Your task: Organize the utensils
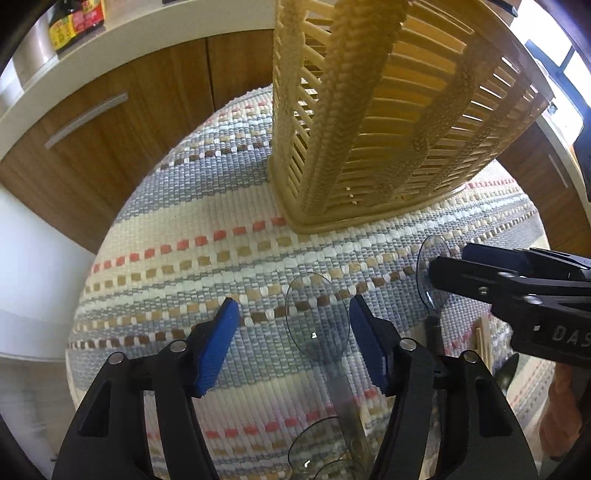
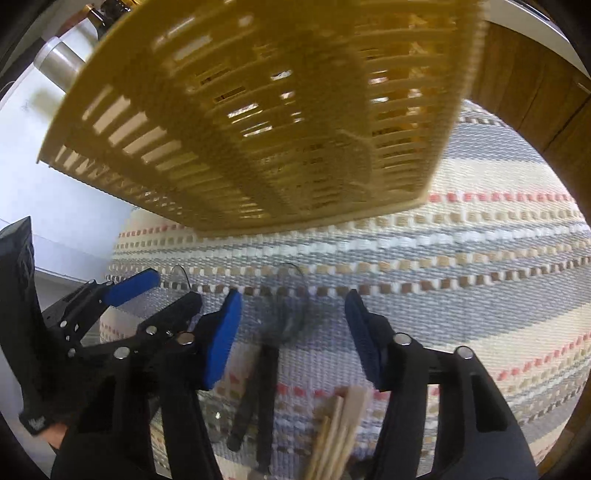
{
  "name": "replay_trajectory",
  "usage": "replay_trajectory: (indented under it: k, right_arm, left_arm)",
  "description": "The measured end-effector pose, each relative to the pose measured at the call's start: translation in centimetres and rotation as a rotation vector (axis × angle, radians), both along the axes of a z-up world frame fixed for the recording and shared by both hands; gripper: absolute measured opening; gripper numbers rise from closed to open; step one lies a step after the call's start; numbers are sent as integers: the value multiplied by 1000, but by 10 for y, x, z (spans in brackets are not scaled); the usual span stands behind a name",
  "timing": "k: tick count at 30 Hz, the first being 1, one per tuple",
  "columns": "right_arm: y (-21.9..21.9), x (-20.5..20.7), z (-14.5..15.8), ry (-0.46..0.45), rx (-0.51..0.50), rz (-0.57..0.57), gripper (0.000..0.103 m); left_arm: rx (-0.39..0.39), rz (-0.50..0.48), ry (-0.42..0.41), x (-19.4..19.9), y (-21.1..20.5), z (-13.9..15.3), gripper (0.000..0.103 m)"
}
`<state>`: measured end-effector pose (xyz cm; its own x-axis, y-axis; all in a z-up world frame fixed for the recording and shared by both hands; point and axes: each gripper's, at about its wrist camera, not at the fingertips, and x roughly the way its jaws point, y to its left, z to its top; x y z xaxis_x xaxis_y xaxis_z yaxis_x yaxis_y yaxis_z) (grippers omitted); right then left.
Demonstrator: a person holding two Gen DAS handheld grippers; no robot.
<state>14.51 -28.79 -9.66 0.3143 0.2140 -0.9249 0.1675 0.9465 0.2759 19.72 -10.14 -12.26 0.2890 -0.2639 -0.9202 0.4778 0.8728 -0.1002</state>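
Note:
A tan slatted utensil basket [image 1: 388, 122] stands on a striped woven mat [image 1: 207, 221]; it also fills the top of the right wrist view [image 2: 258, 122]. My left gripper [image 1: 293, 343] is open over a clear plastic spoon [image 1: 317, 317] lying on the mat. My right gripper [image 2: 291, 339] is open over a dark-handled clear spoon [image 2: 284, 314]; in the left wrist view it [image 1: 447, 266] sits beside that spoon's bowl [image 1: 432, 266]. Wooden chopsticks [image 2: 336, 432] lie below the right gripper. My left gripper also shows at the left of the right wrist view [image 2: 170, 291].
More clear spoon bowls [image 1: 317, 450] lie at the mat's near edge. Wooden cabinet doors [image 1: 110, 136] and a white counter edge with sauce bottles [image 1: 74, 22] stand behind the mat. A metal canister [image 2: 62, 62] is at the upper left.

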Motion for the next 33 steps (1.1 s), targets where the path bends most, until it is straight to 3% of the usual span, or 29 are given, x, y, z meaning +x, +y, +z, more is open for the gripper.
replay_trajectory:
  k: [10,12,13,14,15,24,29,33]
  right_arm:
    - [45,15,-16,8,-168,18,34]
    - [56,17,-19,5,-216,33,23]
    - [59,16,-20,1,-224,40,11]
    - [59,15,-20,0,-220,46,7]
    - [58,11,-20,-4,-208,47,7]
    - [27,-24,2,-133,-142,45,4]
    - [11,-51,30,-233,-96,48,4]
    - [2,-78,85,-375,-105,56,4]
  left_arm:
    - [76,2,-66,-9,-23,-3,55]
    - [87,0,-81,-12,-34,-6,47]
    - [90,-2,-87,-14,-36,-6,40]
    - [93,0,-94,-16,-33,-3,34]
    - [96,3,-95,-17,-35,-3,33]
    - [-59,39,-164,-41,-35,17,33]
    - [-131,57,-235,-62,-21,52,33]
    - [-209,61,-368,-79,2,110,32]
